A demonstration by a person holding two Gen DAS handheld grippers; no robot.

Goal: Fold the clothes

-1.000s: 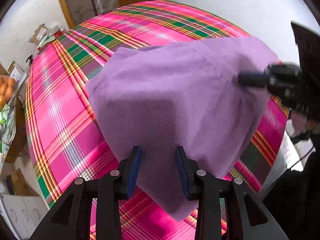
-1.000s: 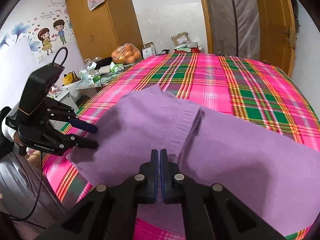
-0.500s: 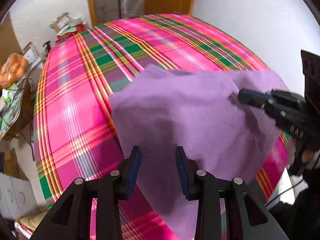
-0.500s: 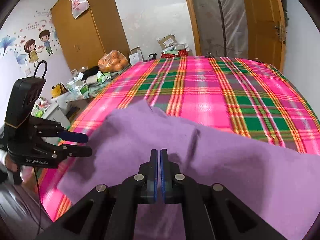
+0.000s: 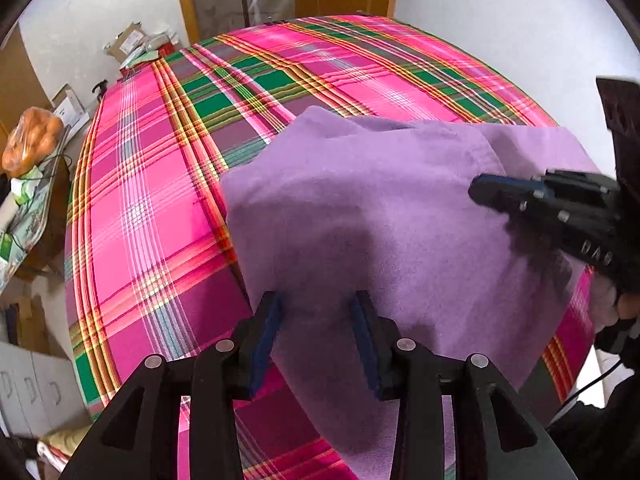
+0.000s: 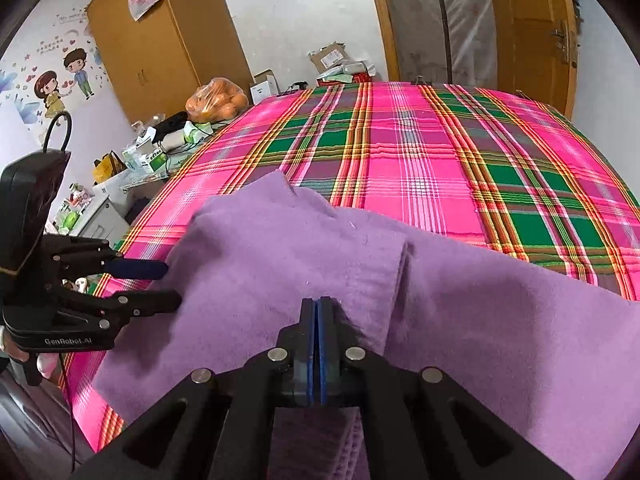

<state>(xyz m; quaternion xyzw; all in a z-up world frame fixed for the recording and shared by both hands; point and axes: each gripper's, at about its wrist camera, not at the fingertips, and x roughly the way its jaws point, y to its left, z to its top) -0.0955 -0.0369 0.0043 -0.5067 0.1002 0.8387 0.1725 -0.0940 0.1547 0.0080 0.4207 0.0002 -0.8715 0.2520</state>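
A purple fleece cloth point(image 5: 380, 208) lies folded over on the near part of a pink and green plaid bed point(image 5: 140, 200), with one corner hanging off the near edge. My left gripper point(image 5: 318, 320) is open just above the cloth's near left edge, with nothing pinched between its fingers. My right gripper point(image 5: 476, 192) reaches in from the right, over the cloth. In the right wrist view my right gripper point(image 6: 318, 312) is shut on the purple cloth point(image 6: 260, 248) beside a fold edge. There my left gripper point(image 6: 172, 284) stands open at the cloth's left edge.
The plaid bed point(image 6: 420, 160) stretches far beyond the cloth. A cluttered side table point(image 6: 148, 156) and a bag of oranges point(image 6: 216, 100) stand along its left side. A wooden wardrobe point(image 6: 160, 40), boxes point(image 6: 332, 56) and a door point(image 6: 528, 20) are at the back.
The cloth has sunk from a raised tent shape to lie flatter on the bed. Both views now show more of the far bed. The left gripper stayed open, the right stayed shut.
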